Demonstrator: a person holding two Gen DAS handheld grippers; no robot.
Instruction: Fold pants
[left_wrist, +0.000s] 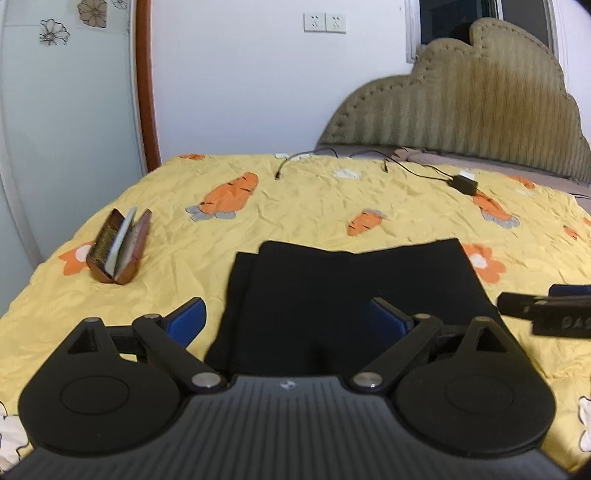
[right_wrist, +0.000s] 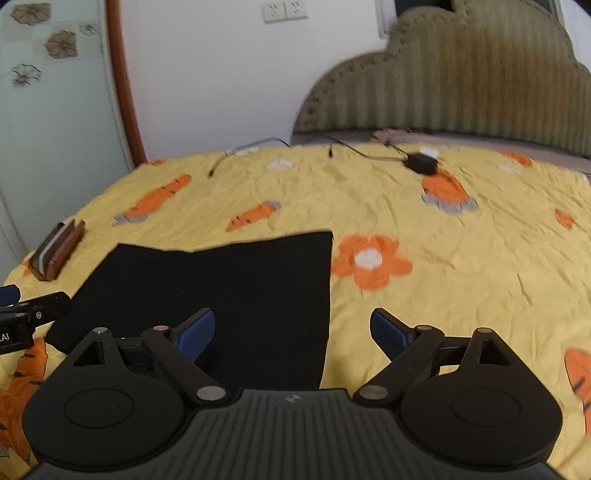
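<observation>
Black pants (left_wrist: 343, 291) lie folded flat on the yellow carrot-print bedspread (left_wrist: 295, 206). They also show in the right wrist view (right_wrist: 229, 291). My left gripper (left_wrist: 288, 319) is open and empty, its blue pads just above the near left part of the pants. My right gripper (right_wrist: 291, 330) is open and empty, over the pants' near right edge. The right gripper's tip shows at the right edge of the left wrist view (left_wrist: 546, 314). The left gripper's tip shows at the left edge of the right wrist view (right_wrist: 26, 314).
A brown open case (left_wrist: 120, 247) stands on the bed left of the pants; it also shows in the right wrist view (right_wrist: 55, 251). A black charger (left_wrist: 465, 182) with cables lies near the far edge. A padded headboard (left_wrist: 461, 99) rises at the back right.
</observation>
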